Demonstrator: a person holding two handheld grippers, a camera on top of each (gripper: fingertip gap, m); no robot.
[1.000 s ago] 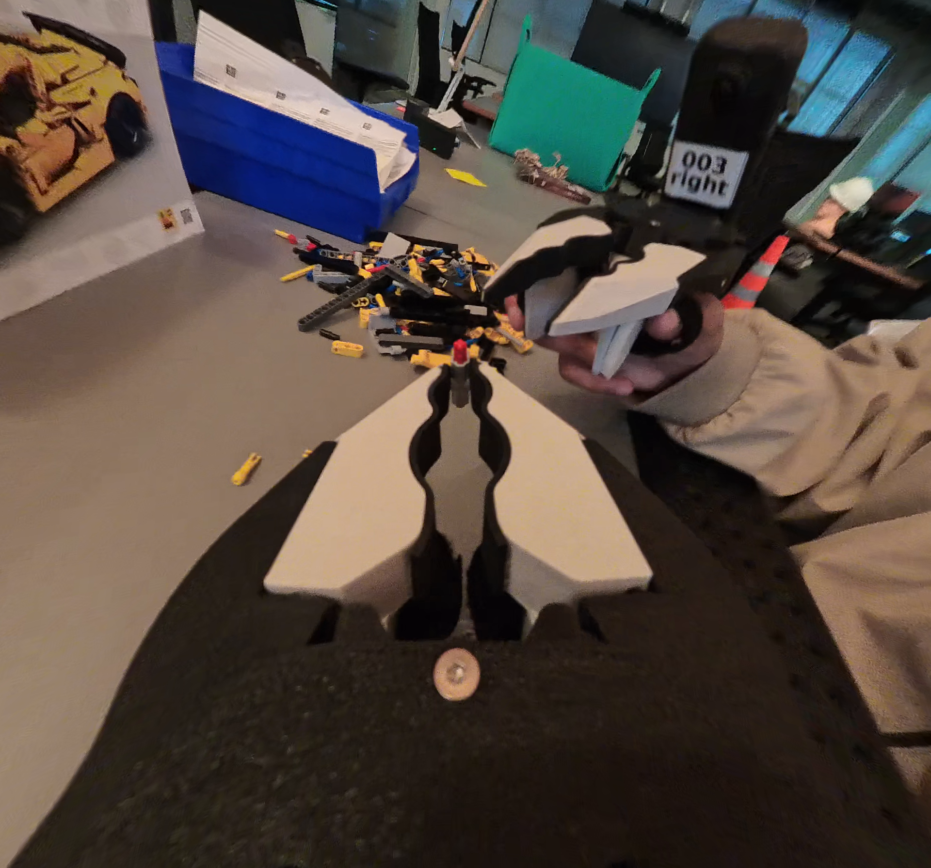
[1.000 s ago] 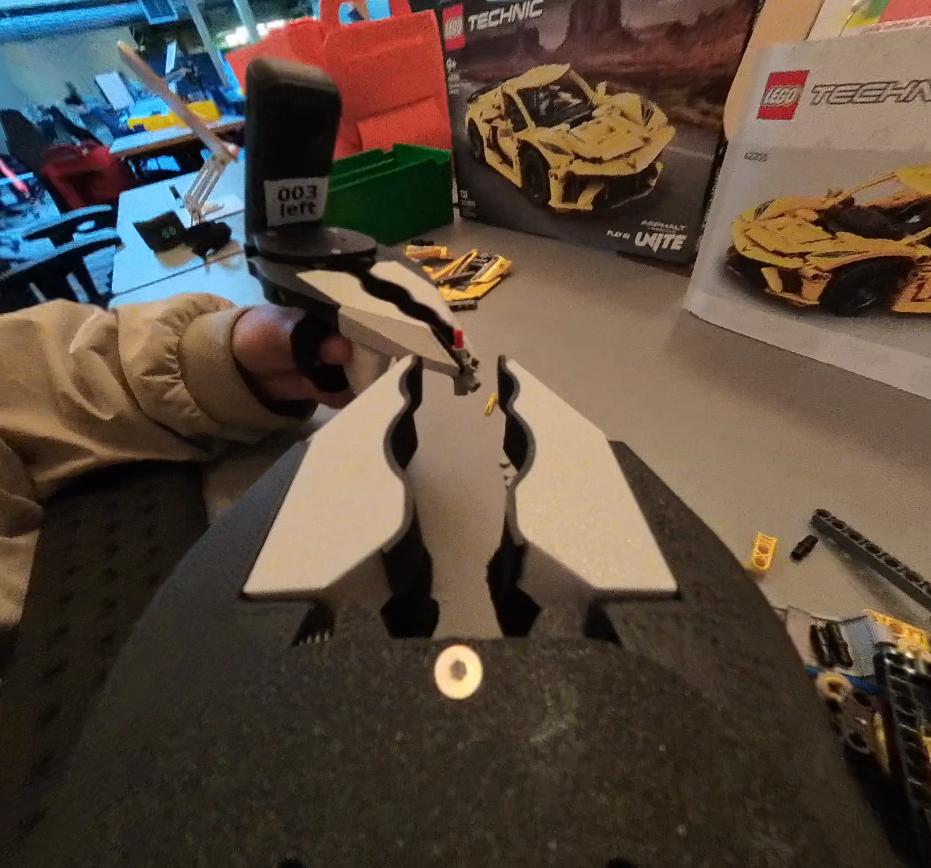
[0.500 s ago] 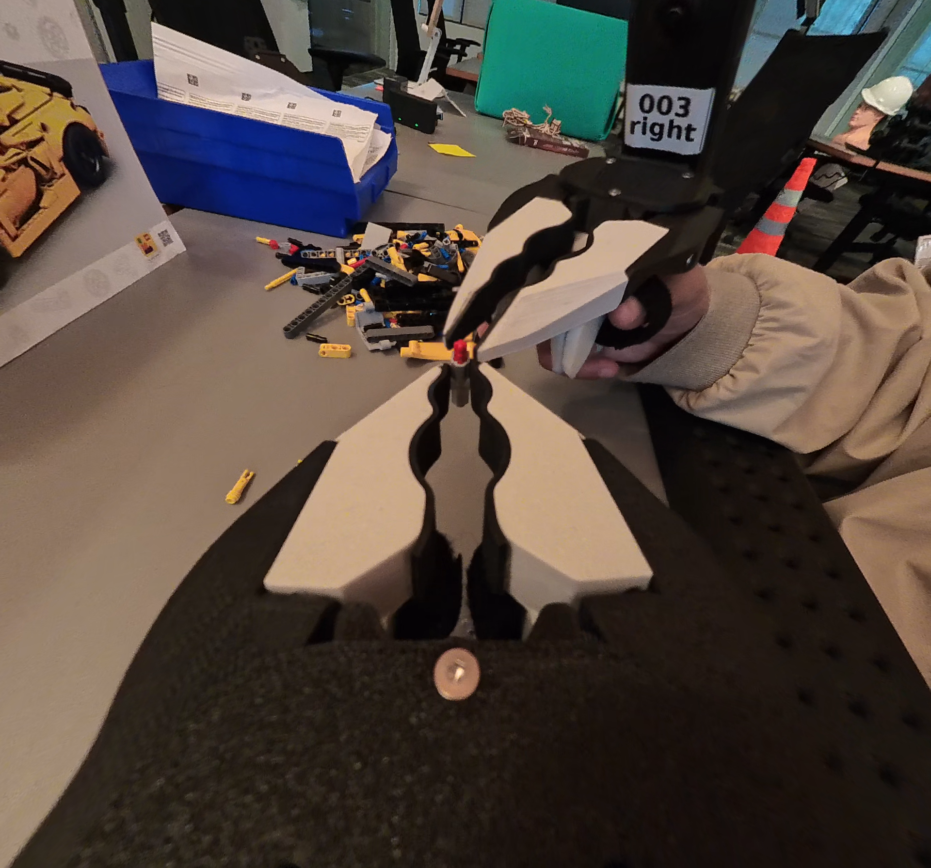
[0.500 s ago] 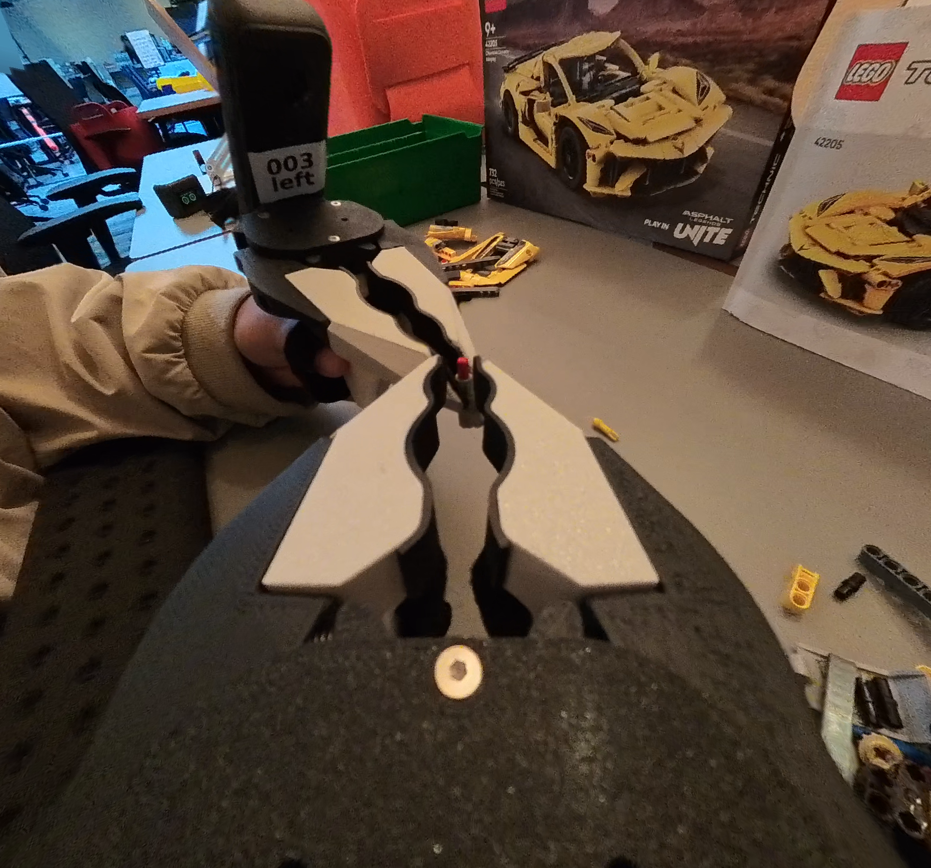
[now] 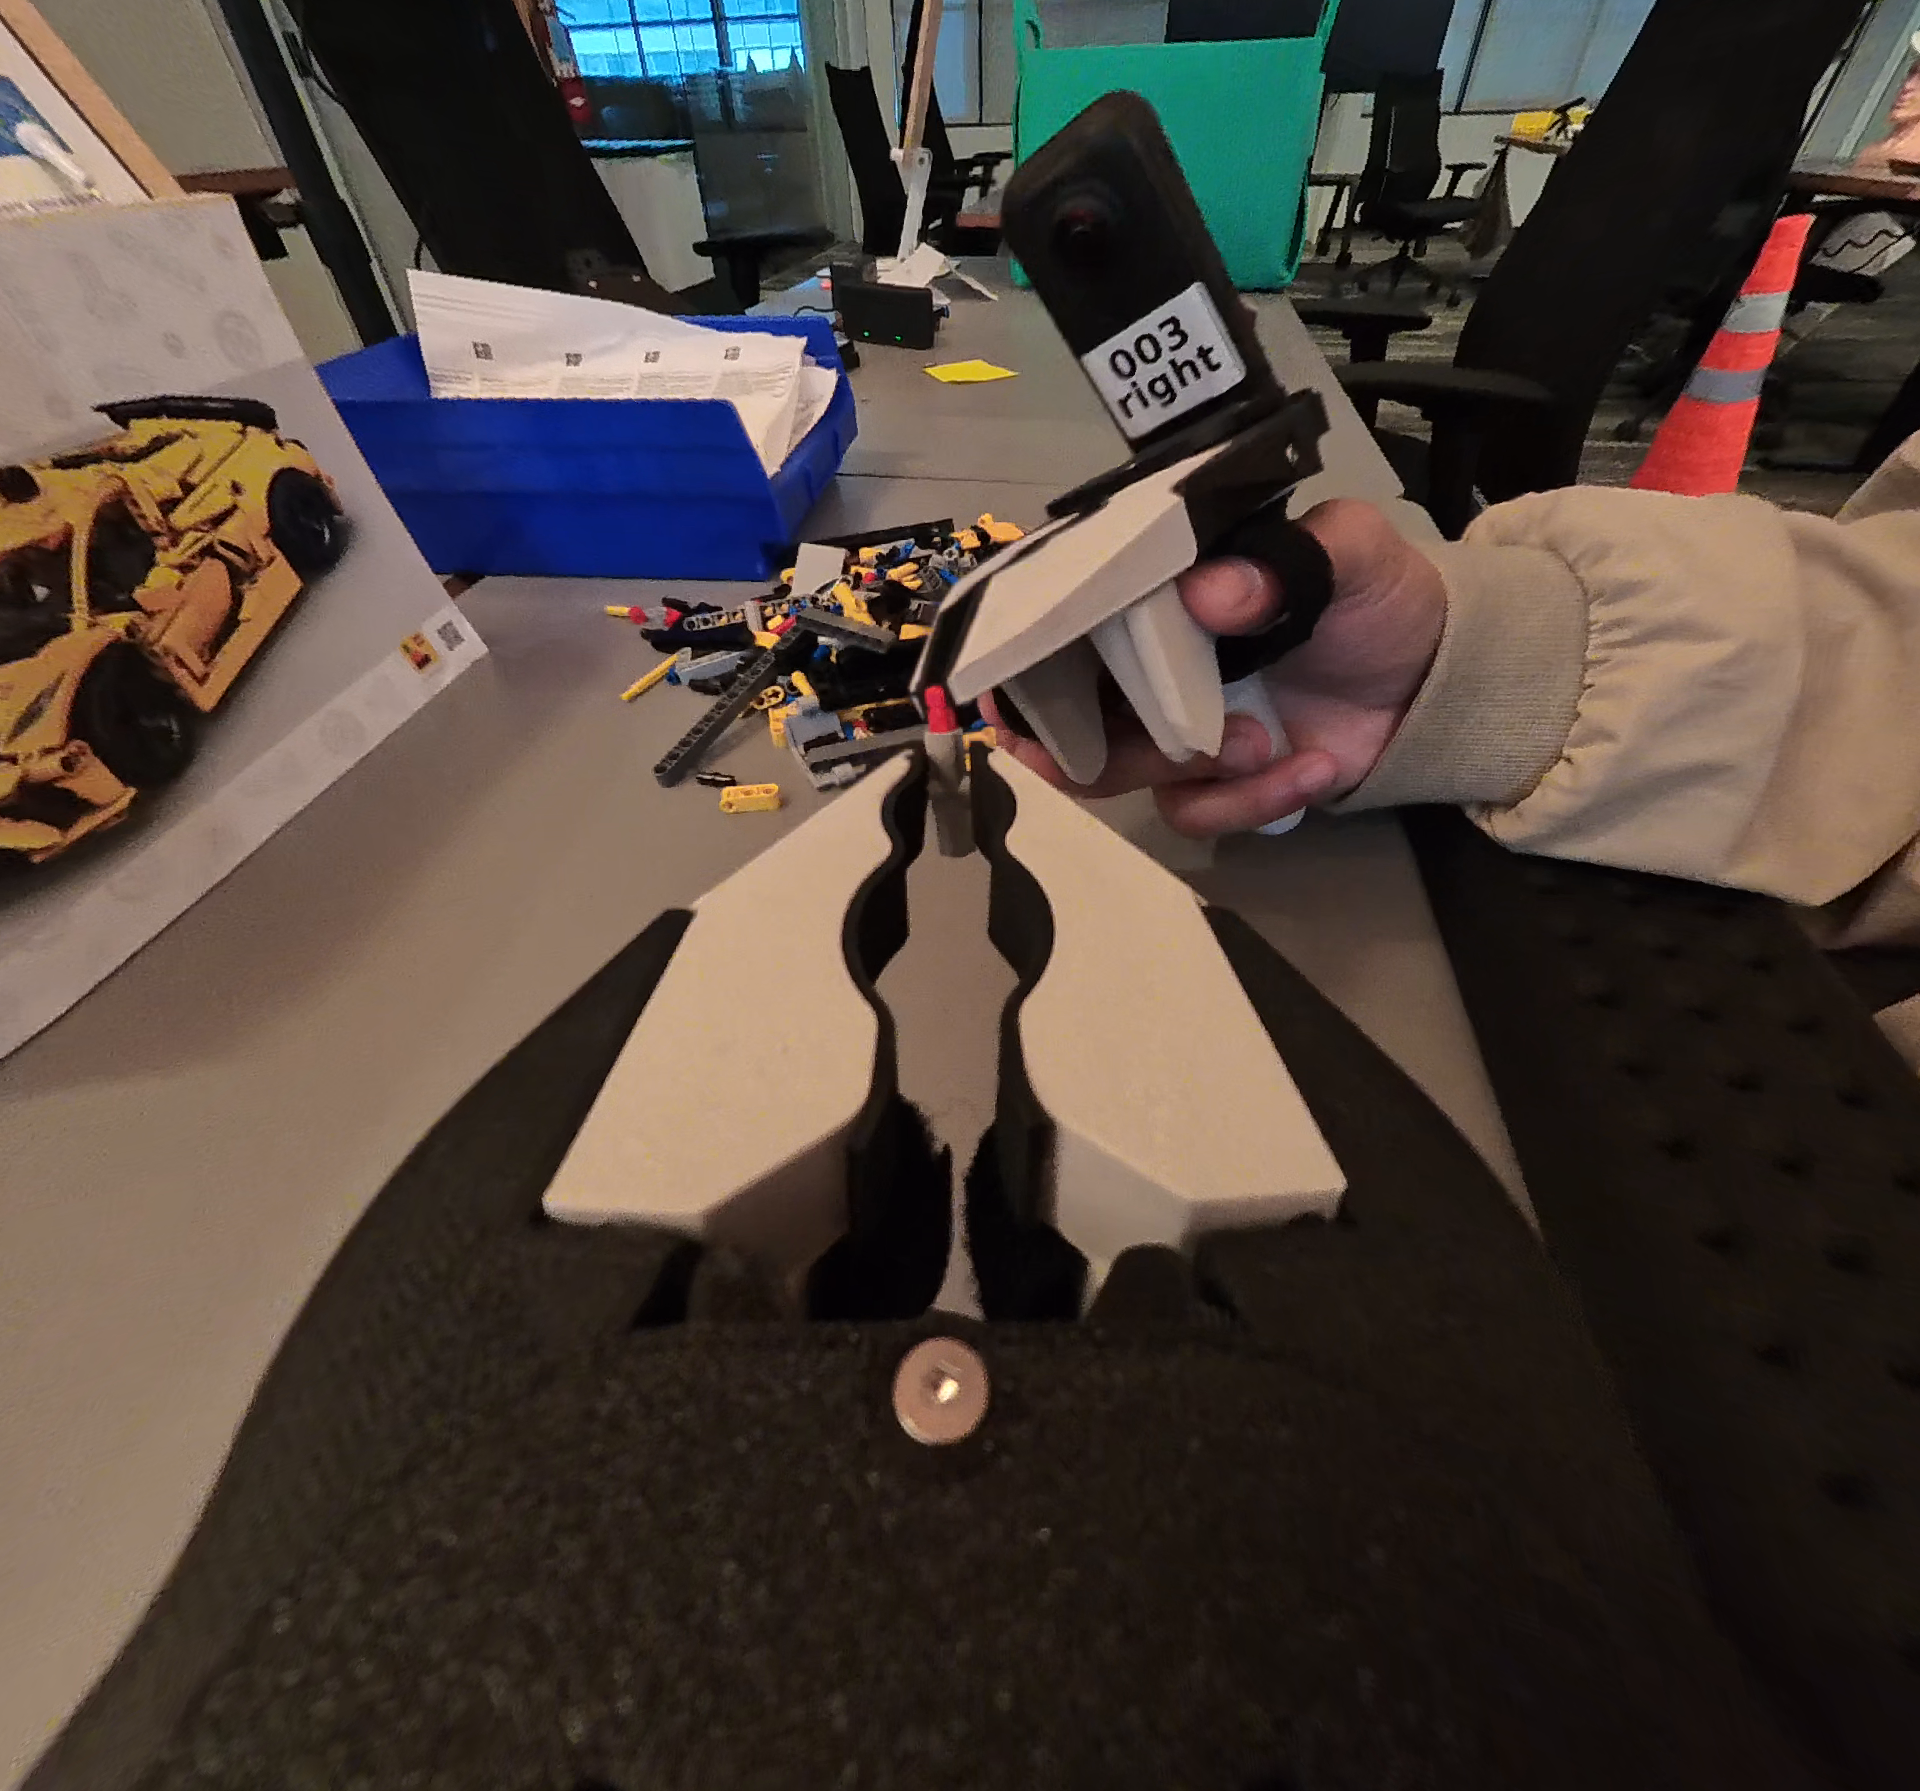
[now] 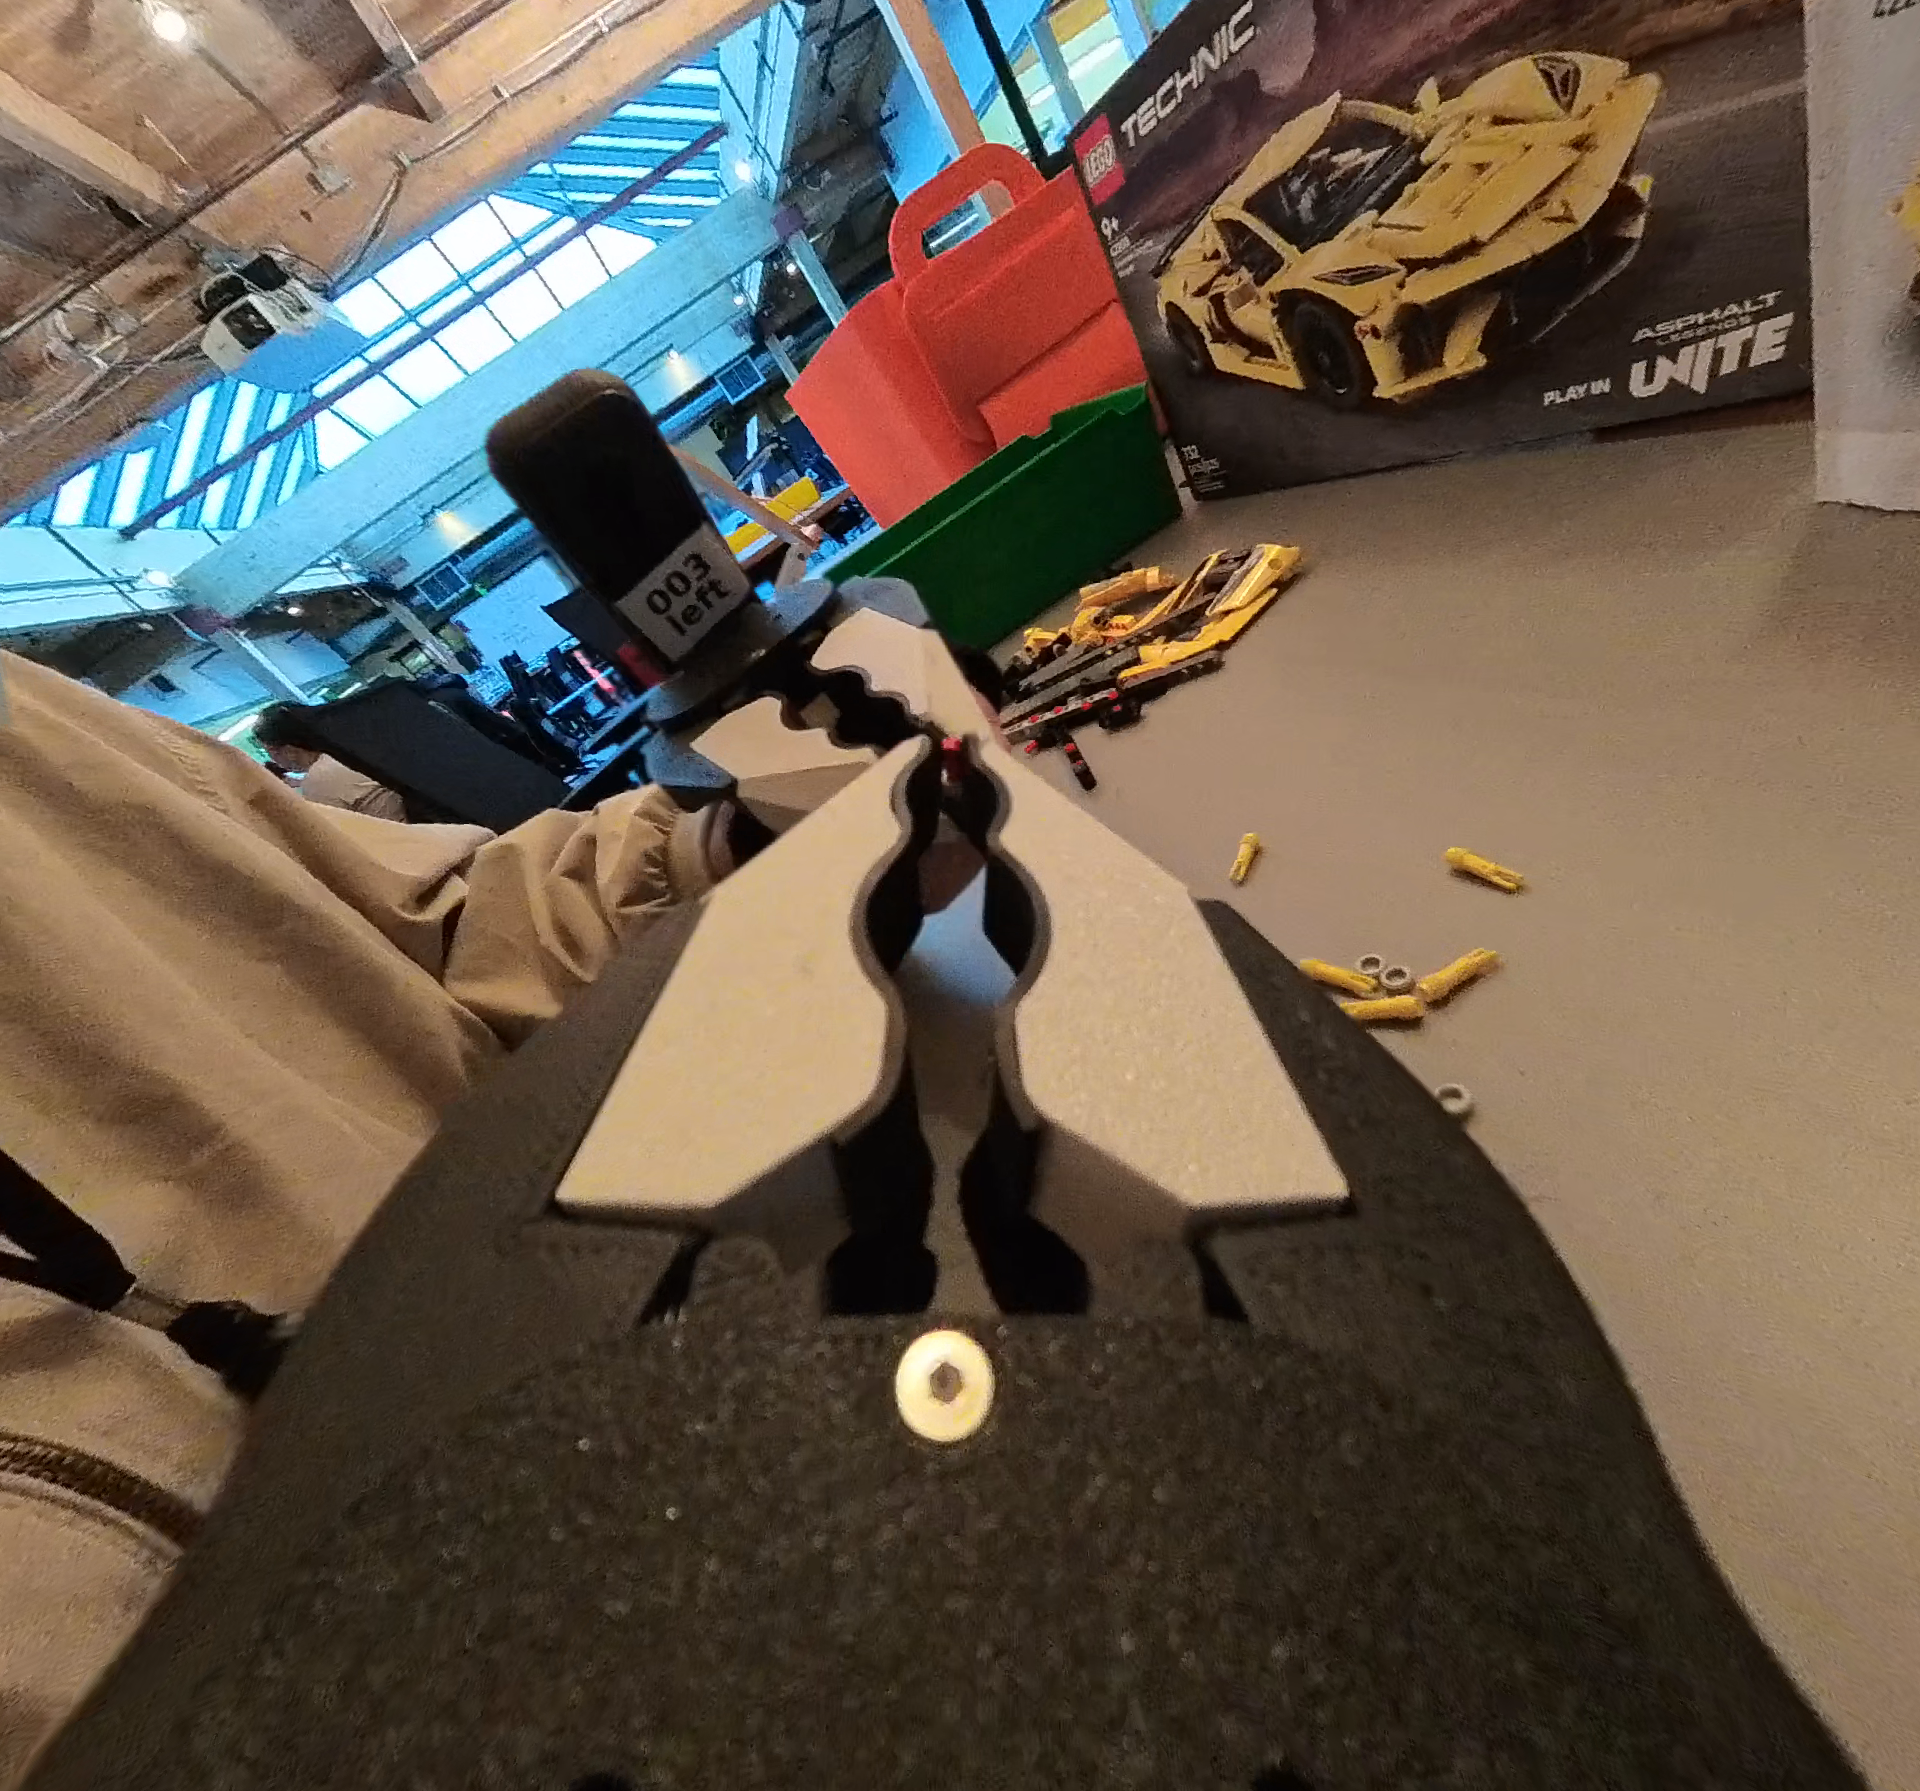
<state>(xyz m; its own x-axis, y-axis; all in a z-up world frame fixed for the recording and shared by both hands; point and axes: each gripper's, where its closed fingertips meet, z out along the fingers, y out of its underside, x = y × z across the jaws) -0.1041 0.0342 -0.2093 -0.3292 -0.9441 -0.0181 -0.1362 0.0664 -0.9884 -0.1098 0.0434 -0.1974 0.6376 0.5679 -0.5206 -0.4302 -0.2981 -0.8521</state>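
Observation:
My left gripper (image 5: 948, 785) is shut on a small grey connector piece (image 5: 951, 811) and holds it above the grey table. A red pin (image 5: 937, 705) sticks out of the piece's top. My right gripper (image 6: 951, 770) comes in from the right, tilted, and its tips are closed on that red pin (image 6: 949, 752). It also shows in the left wrist view (image 5: 932, 687), held by a hand in a beige sleeve. The left gripper (image 6: 914, 718) shows behind the pin in the right wrist view, tip to tip with the right one.
A pile of loose black, yellow and grey parts (image 5: 831, 640) lies before a blue bin (image 5: 592, 484) with papers. A booklet picturing a yellow car (image 5: 156, 619) stands left. A partly built yellow assembly (image 6: 1153, 619), green bin (image 6: 1029, 515), set box (image 6: 1455, 214) and scattered yellow pins (image 6: 1382, 988) lie on the table. My two grippers' fingertips are within a few centimetres of each other. The yellow car (image 5: 156, 619) is about 30 cm from both grippers' fingertips.
My right gripper moved in from open and apart, closed its tips on the red pin, and tilted. My left gripper kept its hold on the grey piece.

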